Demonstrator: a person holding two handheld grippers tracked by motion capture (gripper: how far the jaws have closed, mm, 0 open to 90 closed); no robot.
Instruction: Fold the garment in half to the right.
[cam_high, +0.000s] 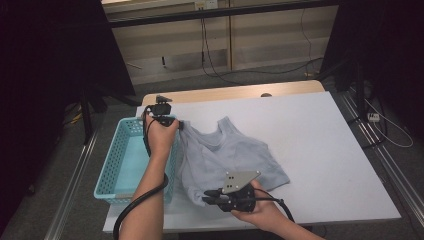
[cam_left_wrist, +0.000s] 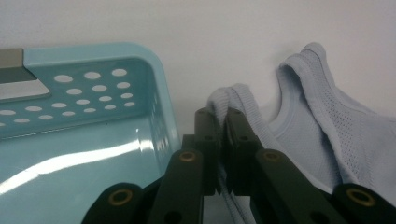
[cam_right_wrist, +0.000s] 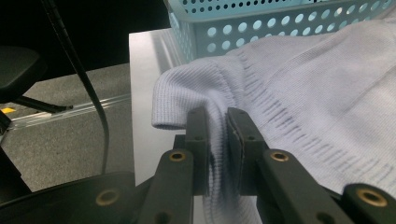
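A: Pale blue knitted sleeveless top (cam_high: 230, 155) lies mostly flat on the white surface (cam_high: 320, 150), near-left of centre, its left edge touching the light blue perforated plastic basket (cam_high: 120, 165).

B: Grips?

A: Left gripper (cam_high: 176, 123) has its jaws pinched shut on a shoulder strap at the far-left of the garment; in the left gripper view the ribbed strap (cam_left_wrist: 233, 100) loops up out of the closed black jaws. Right gripper (cam_high: 210, 196) is clamped on the near hem; in the right gripper view the ribbed hem band (cam_right_wrist: 210, 93) bunches between its jaws.

B: Step in hand, by your reading?

A: Likely carrying the top across to the basket at the left, or squaring it for a fold. Cannot tell which.

B: How to do it well?

A: Judgement only: raise both ends together so the cloth hangs between the two grips and does not drag on the basket rim. Keep both pinches closed until the bulk is over the basket floor. The knit is soft and stretchy, so a slow lift should stop the strap from pulling thin and slipping.

B: Textures?

A: Body is a fine open mesh knit; hem and armholes ribbed, with a row of small slits above the hem. Basket is glossy, rigid, with round holes through its walls and rounded corners.
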